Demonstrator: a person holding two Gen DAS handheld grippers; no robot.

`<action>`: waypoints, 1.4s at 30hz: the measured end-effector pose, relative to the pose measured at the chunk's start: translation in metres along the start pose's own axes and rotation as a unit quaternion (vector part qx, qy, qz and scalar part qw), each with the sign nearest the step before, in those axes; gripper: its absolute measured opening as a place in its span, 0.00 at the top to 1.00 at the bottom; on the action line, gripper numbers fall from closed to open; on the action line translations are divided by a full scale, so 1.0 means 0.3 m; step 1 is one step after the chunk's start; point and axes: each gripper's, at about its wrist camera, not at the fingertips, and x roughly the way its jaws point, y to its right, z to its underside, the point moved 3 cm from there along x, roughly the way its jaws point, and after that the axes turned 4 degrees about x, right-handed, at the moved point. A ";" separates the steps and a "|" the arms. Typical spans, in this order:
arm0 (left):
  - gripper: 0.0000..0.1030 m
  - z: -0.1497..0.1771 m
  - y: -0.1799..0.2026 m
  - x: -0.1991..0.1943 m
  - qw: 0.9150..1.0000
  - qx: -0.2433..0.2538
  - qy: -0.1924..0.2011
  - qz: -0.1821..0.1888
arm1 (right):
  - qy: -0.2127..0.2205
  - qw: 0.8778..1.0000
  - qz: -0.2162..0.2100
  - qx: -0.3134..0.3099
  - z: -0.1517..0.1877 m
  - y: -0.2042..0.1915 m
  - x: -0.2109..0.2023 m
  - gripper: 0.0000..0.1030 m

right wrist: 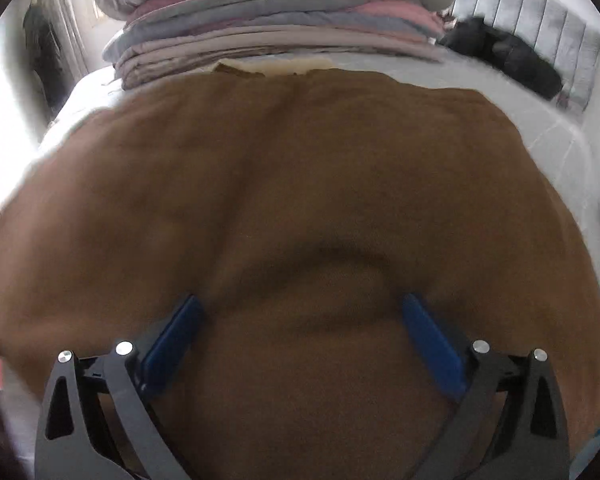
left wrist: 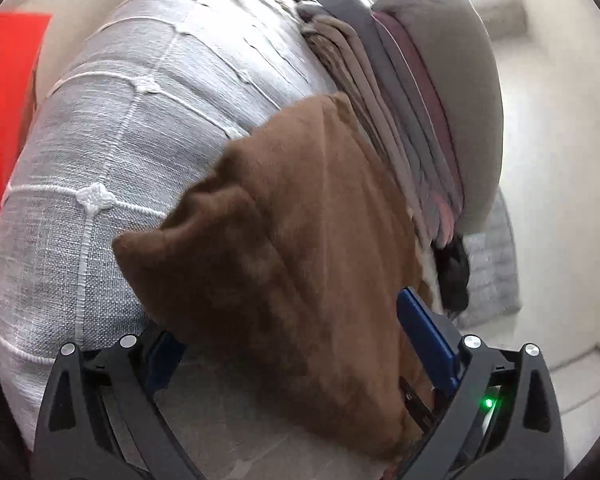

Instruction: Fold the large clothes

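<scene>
The soft brown fleece garment [right wrist: 300, 184] is spread on the white bed cover [left wrist: 100, 152], near a stack of folded grey and pink clothes [right wrist: 268, 12] at the far side. The left gripper [left wrist: 300, 344] and right gripper [right wrist: 300, 328] are both seen spread wide, with cloth lying between the blue pads but not pinched. A fold seems just released; next, a fresh edge must be gripped. No writing can be read
</scene>
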 end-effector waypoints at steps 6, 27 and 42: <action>0.07 0.008 0.044 0.035 0.999 0.012 0.019 -0.047 | 0.074 0.997 0.025 -0.029 -0.105 -0.018 -0.033 0.06; 0.72 -0.027 0.052 0.014 0.998 0.031 0.032 0.044 | 0.036 0.999 0.028 0.028 -0.131 0.027 -0.037 0.05; 0.07 -0.015 0.046 0.069 0.999 -0.018 -0.014 0.048 | -0.023 0.997 0.067 0.012 -0.057 0.062 0.034 0.05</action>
